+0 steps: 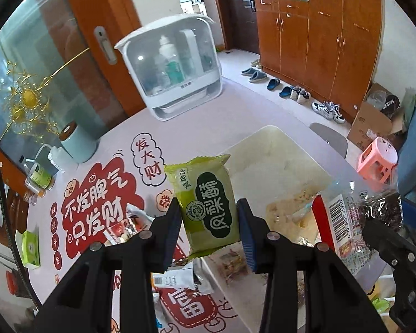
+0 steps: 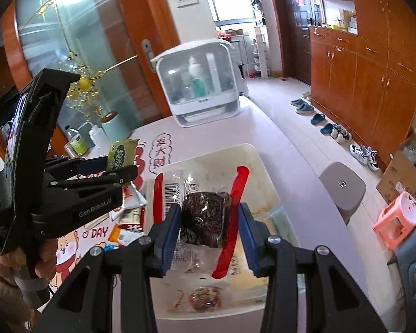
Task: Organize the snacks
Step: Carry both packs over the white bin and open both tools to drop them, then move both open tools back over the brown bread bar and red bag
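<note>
A: Left gripper (image 1: 209, 223)?
B: Clamped on green pastry packet (image 1: 205, 202) — packet upright between the pads, lifted off the bench (image 1: 263, 116).
A: Right gripper (image 2: 209, 231)?
B: Gripping clear red-edged snack bag (image 2: 205, 216) — dark contents between the pads, hanging above the white bin (image 2: 260, 161).

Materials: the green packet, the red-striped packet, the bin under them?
Green snack packet: opaque printed plastic film, matte, crimped ends. Red-striped packet: clear glossy film, dark contents show through. Bin: translucent whitish plastic, probably rigid; contents show dimly through its wall.
</note>
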{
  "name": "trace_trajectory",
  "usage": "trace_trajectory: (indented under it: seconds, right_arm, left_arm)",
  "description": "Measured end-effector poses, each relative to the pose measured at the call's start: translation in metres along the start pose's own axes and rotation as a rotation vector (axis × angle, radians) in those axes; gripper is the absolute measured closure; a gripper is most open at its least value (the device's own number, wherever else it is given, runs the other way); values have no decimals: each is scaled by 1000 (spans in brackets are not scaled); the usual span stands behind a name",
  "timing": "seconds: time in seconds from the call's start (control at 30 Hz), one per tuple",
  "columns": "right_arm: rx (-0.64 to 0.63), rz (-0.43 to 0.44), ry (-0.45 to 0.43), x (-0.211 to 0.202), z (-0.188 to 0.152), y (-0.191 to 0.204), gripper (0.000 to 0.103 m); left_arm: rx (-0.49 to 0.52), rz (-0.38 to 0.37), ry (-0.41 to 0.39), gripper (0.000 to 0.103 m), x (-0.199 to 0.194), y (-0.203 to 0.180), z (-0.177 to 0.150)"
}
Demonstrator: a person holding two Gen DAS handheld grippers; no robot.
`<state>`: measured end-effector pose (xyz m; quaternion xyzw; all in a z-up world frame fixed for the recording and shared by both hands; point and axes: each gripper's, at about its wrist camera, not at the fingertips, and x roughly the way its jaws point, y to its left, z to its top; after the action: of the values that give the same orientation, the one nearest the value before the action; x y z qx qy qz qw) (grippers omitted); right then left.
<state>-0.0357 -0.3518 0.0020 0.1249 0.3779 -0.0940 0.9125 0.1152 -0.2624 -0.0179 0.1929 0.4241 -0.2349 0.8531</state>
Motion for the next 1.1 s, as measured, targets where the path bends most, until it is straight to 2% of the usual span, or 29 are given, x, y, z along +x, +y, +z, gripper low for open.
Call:
trace_trajectory:
  seconds: [0.23, 0.3, 0.33, 0.37, 0.47, 0.73, 1.1]
  right_arm:
    - [-3, -14, 20, 5, -6, -10, 60]
    - [-12, -20, 32, 9, -7, -10, 58]
    - [-20, -29, 40, 11, -8, -8, 57]
    - [-35, -39, 49, 14, -9, -7, 53]
    - [-46, -56, 67, 20, -15, -5, 39]
    - [-1, -30, 79, 18, -22, -11, 39]
    - [-3, -12, 104, 20, -26, 9, 39]
  left_arm:
    - [3, 0, 26, 63, 11, -14, 4]
    - [16, -2, 38, 44, 14, -16, 4]
    - [21, 6, 49, 15, 15, -17, 3]
    - [19, 18, 47, 2, 15, -16, 2]
    - [25, 47, 27, 2, 12, -15, -2]
    - [5, 75, 33, 2, 3, 0, -17]
    - [-18, 89, 45, 2, -15, 24, -47]
